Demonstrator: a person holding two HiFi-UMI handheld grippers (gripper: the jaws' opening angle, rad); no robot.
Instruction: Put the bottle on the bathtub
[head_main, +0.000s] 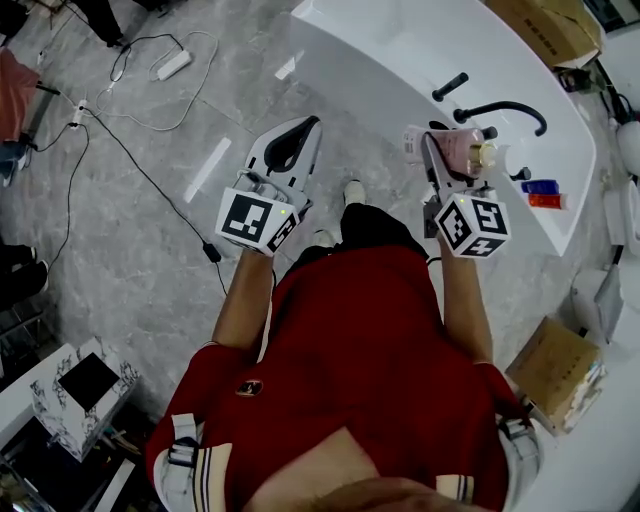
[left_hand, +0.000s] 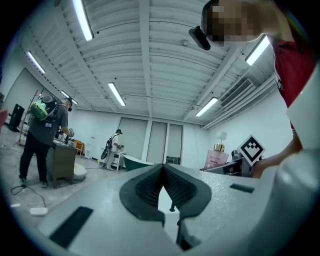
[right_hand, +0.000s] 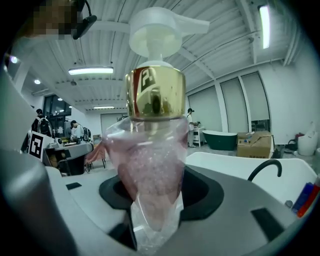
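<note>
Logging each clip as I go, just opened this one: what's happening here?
A person in a red top stands beside a white bathtub with a gripper in each hand. The right gripper is shut on a pink pump bottle with a gold collar, held up near the tub's rim by the black faucet; it is not set down yet. The left gripper is shut and empty, out over the floor.
</note>
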